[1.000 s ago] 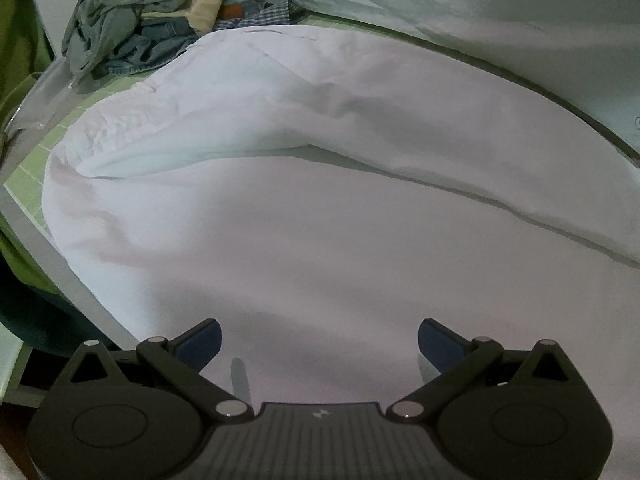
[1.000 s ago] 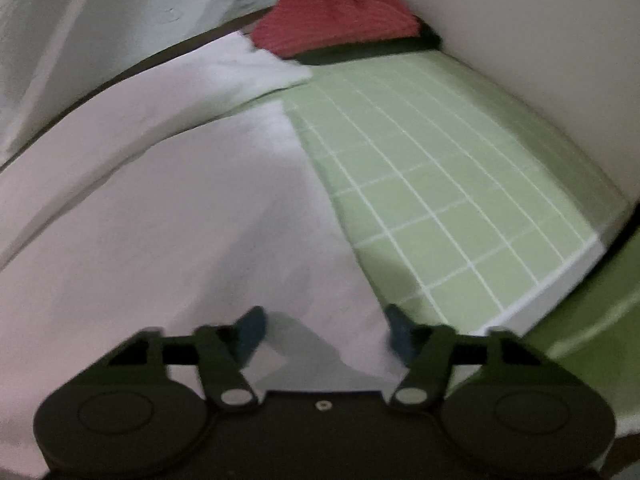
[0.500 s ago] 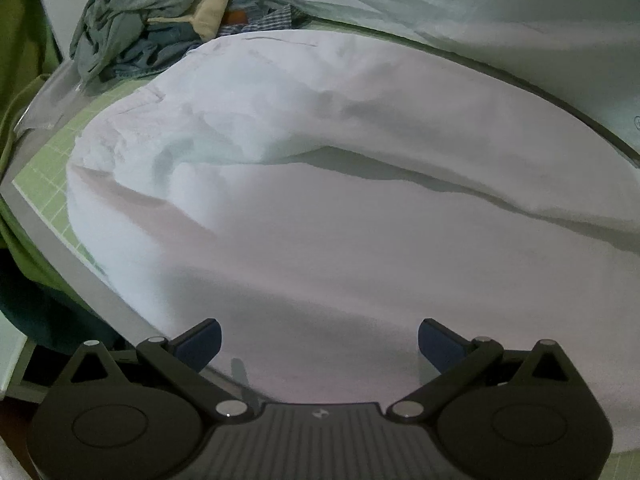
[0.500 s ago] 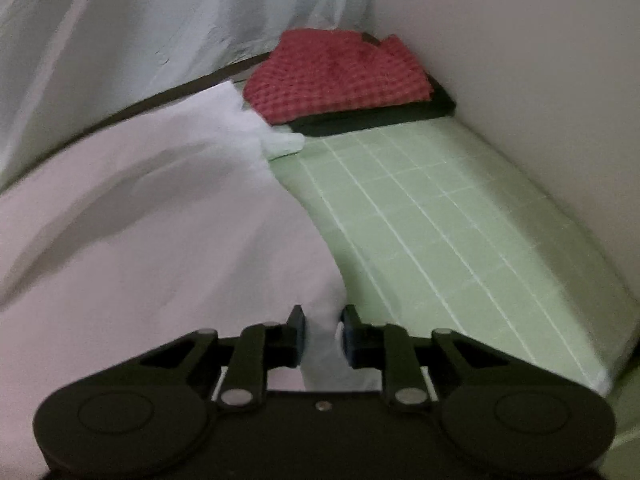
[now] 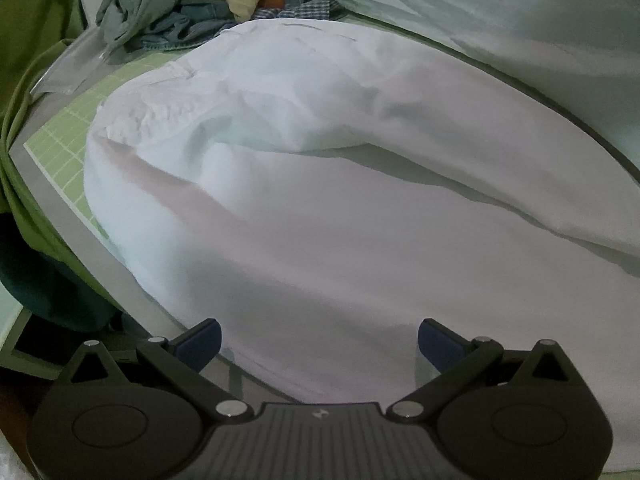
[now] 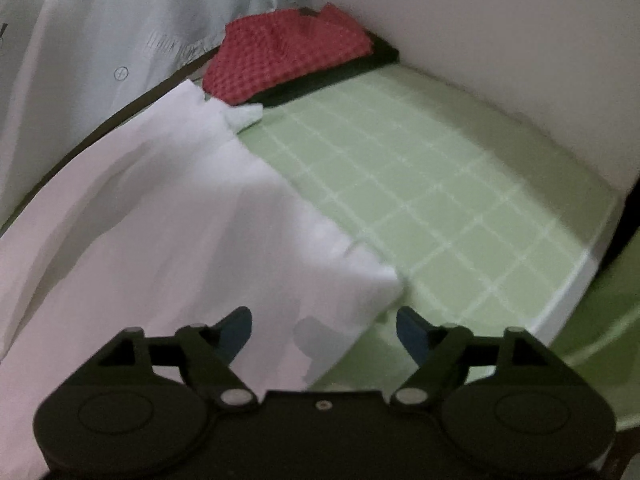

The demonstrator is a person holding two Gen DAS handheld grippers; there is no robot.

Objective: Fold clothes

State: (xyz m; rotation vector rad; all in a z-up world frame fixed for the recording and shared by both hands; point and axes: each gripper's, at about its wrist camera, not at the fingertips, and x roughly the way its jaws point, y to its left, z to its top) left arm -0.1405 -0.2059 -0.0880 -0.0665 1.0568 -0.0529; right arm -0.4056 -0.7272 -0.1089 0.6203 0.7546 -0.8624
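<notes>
Left wrist view: the left gripper (image 5: pixel 318 338) hangs with fingers spread wide and empty over the soft white cotton garment (image 5: pixel 360 208), which spreads from 9 to 3 o'clock across the green gridded mat (image 5: pixel 60 152); a heap of crumpled clothes (image 5: pixel 192 8) lies at 11 o'clock.

Right wrist view: the right gripper (image 6: pixel 324 330) has its jaws opening, with the garment's corner hem (image 6: pixel 360 280) lying between them unpinched. The cloth looks light and limp, so it is best pinched at that corner. A folded red checked cloth (image 6: pixel 288 52) sits at 12 o'clock.

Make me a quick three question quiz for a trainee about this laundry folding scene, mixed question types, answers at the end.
1. True or false: the red checked cloth lies folded at the far end of the green grid mat.
2. Which garment lies spread under both tongs? A) white garment B) blue jeans C) yellow towel
3. Fill in: in the left wrist view, the pile of unfolded clothes sits at the ____ left corner of the mat.

Key: 1 true; 2 A; 3 far. The left tongs stand open; the right tongs are opening, gripping nothing.
</notes>
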